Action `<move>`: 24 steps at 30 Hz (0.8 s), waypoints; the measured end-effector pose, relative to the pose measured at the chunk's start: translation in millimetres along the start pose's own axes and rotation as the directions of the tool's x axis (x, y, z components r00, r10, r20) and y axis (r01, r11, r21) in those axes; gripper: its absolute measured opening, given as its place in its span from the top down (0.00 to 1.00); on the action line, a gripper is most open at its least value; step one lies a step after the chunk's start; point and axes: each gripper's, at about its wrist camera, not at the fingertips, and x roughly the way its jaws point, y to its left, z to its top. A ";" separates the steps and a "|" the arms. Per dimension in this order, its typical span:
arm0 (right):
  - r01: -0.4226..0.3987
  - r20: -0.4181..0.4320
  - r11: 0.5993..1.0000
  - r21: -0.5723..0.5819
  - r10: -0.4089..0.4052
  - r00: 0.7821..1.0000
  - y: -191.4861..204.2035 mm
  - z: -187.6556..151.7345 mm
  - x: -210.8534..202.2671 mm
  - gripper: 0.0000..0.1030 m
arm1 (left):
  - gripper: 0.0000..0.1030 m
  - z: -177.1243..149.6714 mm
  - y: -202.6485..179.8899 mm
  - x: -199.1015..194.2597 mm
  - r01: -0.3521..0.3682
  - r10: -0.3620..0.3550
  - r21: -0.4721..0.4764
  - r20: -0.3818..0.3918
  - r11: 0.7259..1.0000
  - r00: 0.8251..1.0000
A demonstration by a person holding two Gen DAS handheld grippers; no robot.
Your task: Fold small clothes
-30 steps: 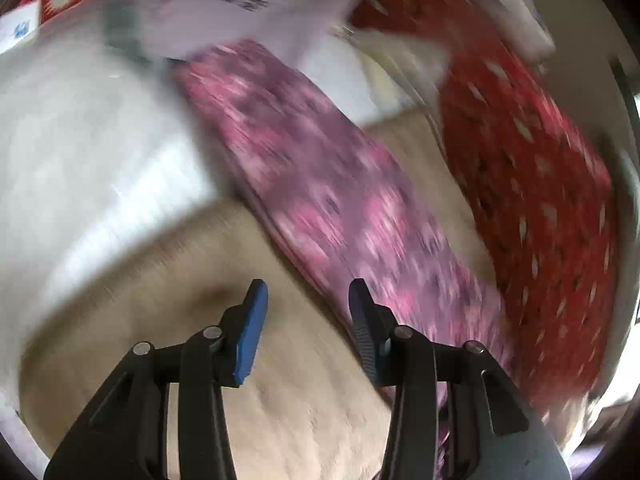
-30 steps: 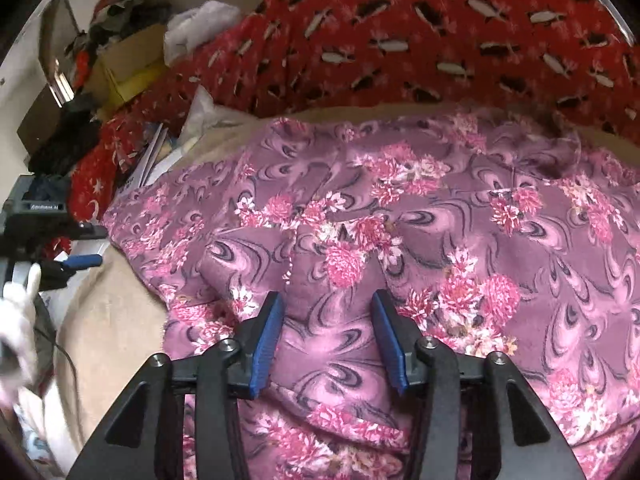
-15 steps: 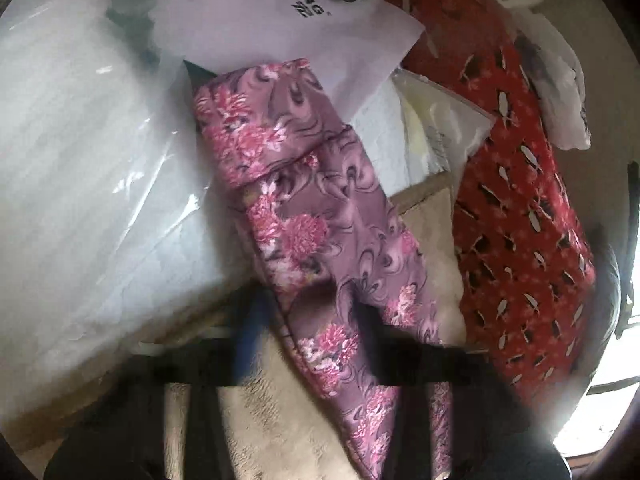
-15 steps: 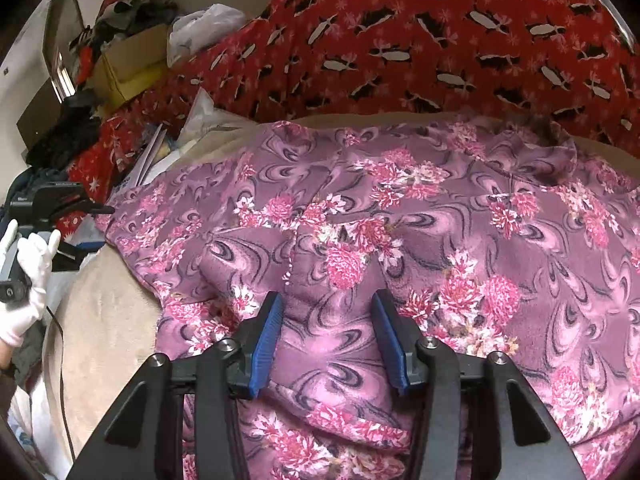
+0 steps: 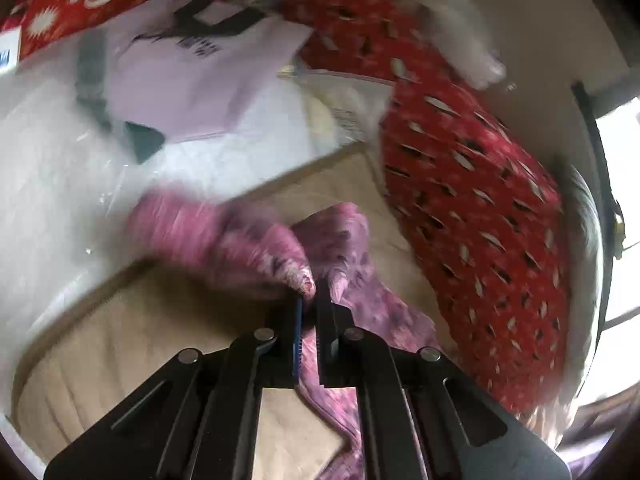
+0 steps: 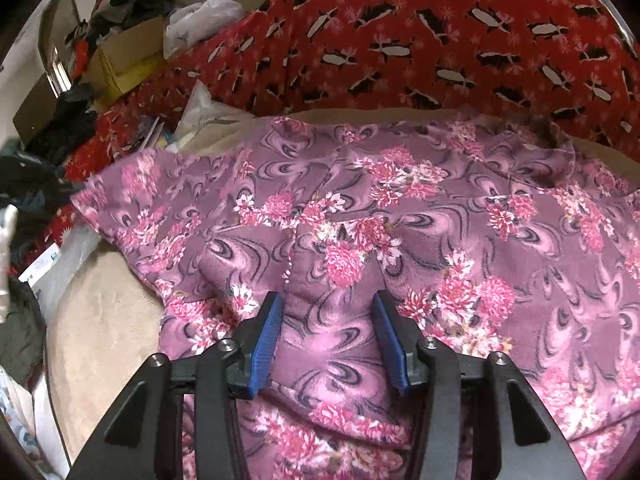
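A purple garment with pink flowers [image 6: 360, 216] lies spread on a beige pad [image 6: 100, 320]. My right gripper [image 6: 328, 320] is open, its blue pads [image 6: 268, 336] resting on the cloth near the garment's middle. In the left wrist view my left gripper [image 5: 310, 304] is shut on the garment's end [image 5: 248, 240], which bunches and lifts off the beige pad [image 5: 160, 340]; the view is blurred.
A red patterned blanket [image 6: 440, 40] lies behind the pad and also shows in the left wrist view [image 5: 480, 184]. White plastic bags and papers [image 5: 192, 64] lie left of the pad. A cardboard box [image 6: 124, 60] and dark clothes stand at the far left.
My left gripper has moved onto the garment's end, closed on it and pulled it up. The right gripper has stayed open on the cloth.
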 end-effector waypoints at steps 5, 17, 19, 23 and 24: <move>0.023 -0.009 1.000 -0.004 -0.023 1.000 -9.3 -0.9 -20.6 0.53 | 0.97 -27.0 -39.2 -12.3 0.021 -0.020 0.073 -0.011 0.997 1.000; 0.287 0.040 0.957 -0.050 -0.285 0.958 -108.8 -30.8 -88.5 0.52 | 0.97 -116.7 -137.9 9.5 0.081 -0.059 0.194 -0.115 0.978 0.992; 0.315 0.032 0.949 -0.030 -0.314 0.949 -129.0 -38.9 -96.8 0.52 | 0.97 -134.8 -153.0 19.3 0.085 -0.056 0.214 -0.141 0.973 0.988; 0.337 0.011 0.941 0.021 -0.337 0.941 -164.5 -55.5 -108.8 0.51 | 0.97 -174.0 -177.9 41.7 0.091 -0.039 0.250 -0.204 0.964 0.978; 0.336 0.009 0.941 0.032 -0.337 0.942 -170.3 -59.1 -110.8 0.49 | 0.97 -183.8 -183.6 46.9 0.093 -0.035 0.262 -0.218 0.960 0.975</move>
